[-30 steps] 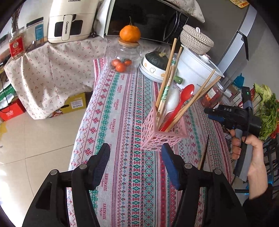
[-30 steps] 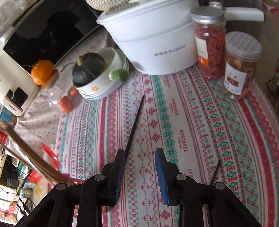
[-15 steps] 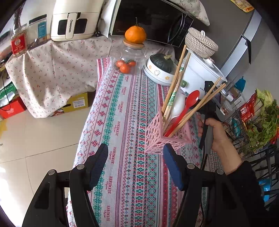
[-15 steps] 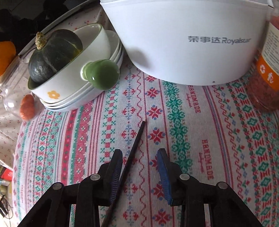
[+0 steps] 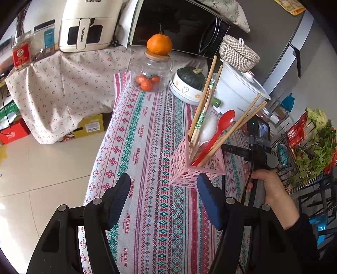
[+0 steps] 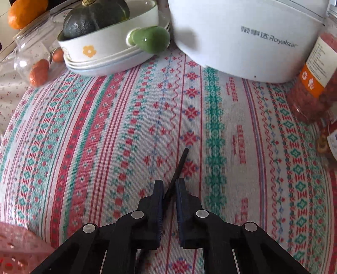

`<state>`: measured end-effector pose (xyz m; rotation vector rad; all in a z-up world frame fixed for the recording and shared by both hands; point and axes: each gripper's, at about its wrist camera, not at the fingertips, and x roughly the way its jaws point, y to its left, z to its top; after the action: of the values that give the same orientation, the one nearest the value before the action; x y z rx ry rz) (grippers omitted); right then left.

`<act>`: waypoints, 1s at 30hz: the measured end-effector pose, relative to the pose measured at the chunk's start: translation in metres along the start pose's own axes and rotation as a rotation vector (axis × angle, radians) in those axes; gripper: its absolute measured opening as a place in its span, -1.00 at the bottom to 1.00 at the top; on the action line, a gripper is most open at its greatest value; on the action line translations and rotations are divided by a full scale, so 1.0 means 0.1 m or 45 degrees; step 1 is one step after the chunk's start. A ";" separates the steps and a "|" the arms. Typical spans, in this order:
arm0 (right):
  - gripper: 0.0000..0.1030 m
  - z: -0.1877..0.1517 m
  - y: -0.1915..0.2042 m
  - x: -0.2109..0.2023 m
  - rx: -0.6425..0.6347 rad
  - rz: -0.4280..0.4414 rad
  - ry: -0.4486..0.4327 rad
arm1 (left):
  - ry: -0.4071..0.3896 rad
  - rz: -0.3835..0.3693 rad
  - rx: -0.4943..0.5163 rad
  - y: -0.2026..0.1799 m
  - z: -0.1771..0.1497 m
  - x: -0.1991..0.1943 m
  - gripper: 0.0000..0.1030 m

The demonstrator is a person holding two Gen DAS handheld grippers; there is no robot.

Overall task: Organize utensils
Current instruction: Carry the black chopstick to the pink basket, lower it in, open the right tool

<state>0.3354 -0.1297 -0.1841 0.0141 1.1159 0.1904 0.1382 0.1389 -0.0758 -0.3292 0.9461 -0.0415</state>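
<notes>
A pink perforated holder [image 5: 197, 168] stands on the patterned tablecloth [image 5: 147, 147]. It holds several wooden chopsticks [image 5: 203, 99], a red spoon [image 5: 219, 130] and a white spoon. My left gripper [image 5: 163, 200] is open and empty, just in front of the holder. My right gripper [image 6: 169, 185] is shut on a black chopstick [image 6: 179, 166] that lies on the cloth, its tip pointing toward the white pot. In the left wrist view the right gripper's body [image 5: 256, 147] shows right of the holder, its fingers hidden.
A white Royalstar pot [image 6: 242, 31], a bowl with a dark squash [image 6: 94, 19], a glass jar of small oranges [image 5: 150, 75] and red snack jars [image 6: 311, 84] stand at the table's far end. A wire rack with greens [image 5: 316, 143] stands right of the table.
My right gripper moved forward along the black chopstick and closed on it. The left gripper stayed open and shifted slightly.
</notes>
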 end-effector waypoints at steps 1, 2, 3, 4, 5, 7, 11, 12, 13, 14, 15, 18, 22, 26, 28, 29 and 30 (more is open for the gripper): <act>-0.88 -0.06 -0.03 -0.03 0.021 0.023 0.011 | -0.007 -0.001 -0.001 -0.01 0.00 -0.01 0.32; -0.89 -0.14 -0.09 -0.08 0.045 0.043 0.020 | -0.014 -0.002 -0.003 -0.01 -0.01 -0.03 0.32; -0.90 -0.20 -0.13 -0.12 0.071 0.060 0.027 | -0.020 -0.003 -0.006 -0.01 -0.01 -0.04 0.32; -0.90 -0.23 -0.19 -0.16 0.095 0.078 0.026 | -0.025 -0.003 -0.009 -0.01 -0.01 -0.05 0.32; -0.90 -0.28 -0.22 -0.22 0.107 0.081 0.017 | -0.029 -0.004 -0.010 -0.02 -0.01 -0.05 0.32; -0.90 -0.38 -0.24 -0.39 0.097 0.070 -0.021 | -0.037 -0.005 -0.012 -0.03 -0.01 -0.06 0.32; -0.90 -0.39 -0.07 -0.80 0.075 0.078 -0.109 | -0.048 -0.005 -0.009 -0.07 -0.02 -0.08 0.32; -0.90 -0.41 -0.05 -0.93 0.074 0.085 -0.140 | -0.050 -0.004 -0.004 -0.08 -0.03 -0.08 0.32; -0.90 -0.43 -0.01 -1.05 0.072 0.094 -0.167 | -0.050 -0.001 0.003 -0.09 -0.03 -0.08 0.32; -0.91 -0.45 0.02 -1.18 0.069 0.101 -0.197 | -0.054 0.003 0.010 -0.11 -0.04 -0.08 0.32; -0.91 -0.49 0.04 -1.32 0.067 0.109 -0.226 | -0.058 0.008 0.017 -0.12 -0.04 -0.08 0.32; -0.91 -0.62 0.13 -1.71 0.044 0.135 -0.308 | -0.069 0.025 0.035 -0.15 -0.06 -0.09 0.32; -0.91 -0.77 0.29 -2.11 0.003 0.151 -0.406 | -0.087 0.028 0.049 -0.19 -0.08 -0.14 0.32; -0.91 -0.96 0.39 -2.41 -0.010 0.205 -0.520 | -0.113 0.030 0.066 -0.23 -0.10 -0.19 0.32; -0.91 -1.00 0.44 -2.51 -0.016 0.235 -0.542 | -0.118 0.028 0.074 -0.25 -0.10 -0.20 0.32; -0.91 -1.00 0.47 -2.56 -0.026 0.244 -0.555 | -0.120 0.027 0.078 -0.26 -0.10 -0.21 0.32; -0.91 -1.01 0.51 -2.61 -0.041 0.246 -0.576 | -0.122 0.026 0.081 -0.27 -0.10 -0.21 0.32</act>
<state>0.1268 -0.1298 0.0098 0.1307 0.6592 0.3589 0.1202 0.1148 -0.0569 -0.2605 0.8512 -0.0371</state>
